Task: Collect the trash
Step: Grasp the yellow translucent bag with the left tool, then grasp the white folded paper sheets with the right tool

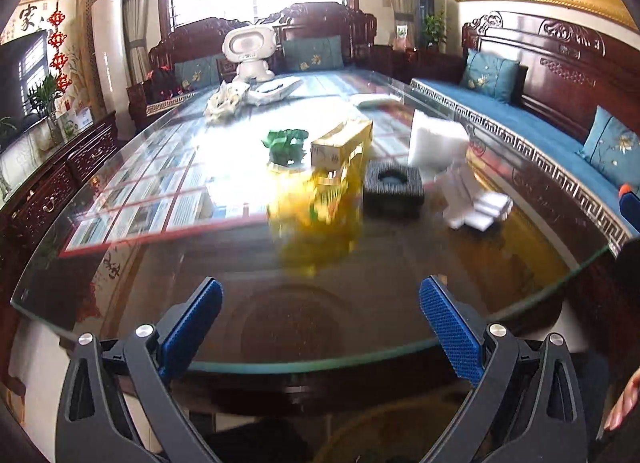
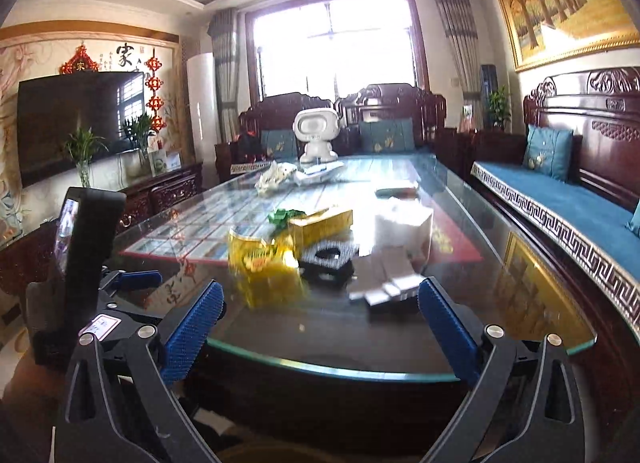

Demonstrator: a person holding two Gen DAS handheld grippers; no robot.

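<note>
A crumpled yellow snack bag (image 1: 316,219) lies on the glass table (image 1: 200,271), in the right wrist view too (image 2: 264,271). Behind it lie a yellow carton (image 1: 340,143), a green crumpled wrapper (image 1: 286,143), a black foam block (image 1: 394,187), white foam pieces (image 1: 476,203) and a white foam slab (image 1: 436,143). My left gripper (image 1: 320,315) is open and empty, near the table's front edge, short of the bag. My right gripper (image 2: 320,315) is open and empty, also at the front edge. The left gripper's body (image 2: 92,263) shows at the left of the right wrist view.
A white robot toy (image 1: 250,51) and crumpled white paper (image 1: 226,101) sit at the table's far end. A carved sofa with blue cushions (image 1: 540,103) runs along the right. A TV cabinet (image 2: 160,191) stands left.
</note>
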